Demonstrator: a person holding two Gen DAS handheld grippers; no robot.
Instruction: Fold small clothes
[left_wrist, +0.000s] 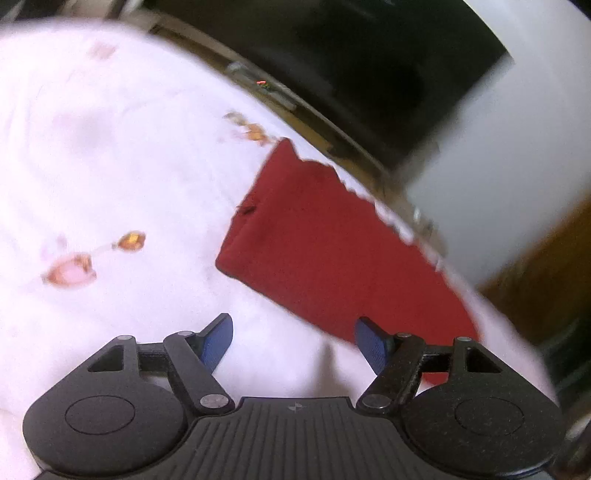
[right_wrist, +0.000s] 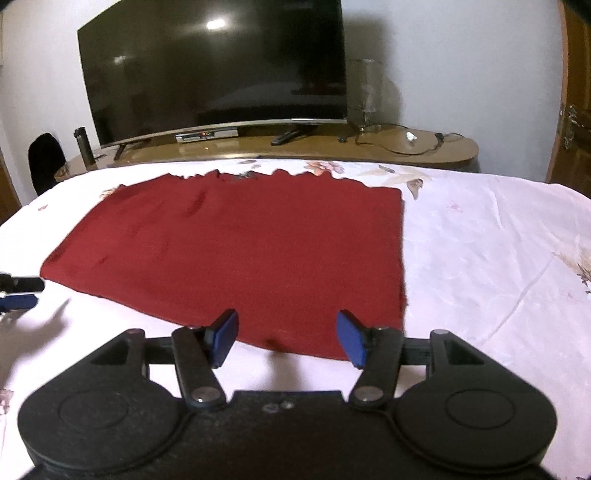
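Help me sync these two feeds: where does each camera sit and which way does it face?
Left wrist: on the left tongs, tilted over the red cloth toward the bed's far edge; own blue fingers show.
Right wrist: on the right tongs, level across the cloth toward the TV; the left tongs' tip shows at left.
Shared: cloth, floral bedsheet, TV.

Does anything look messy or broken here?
Only a little. The red cloth lies flat on the bedsheet, but its far edge is jagged and uneven, while the right edge is straight. Nothing is spilled. Both hand-held grippers, left and right, are open and empty.
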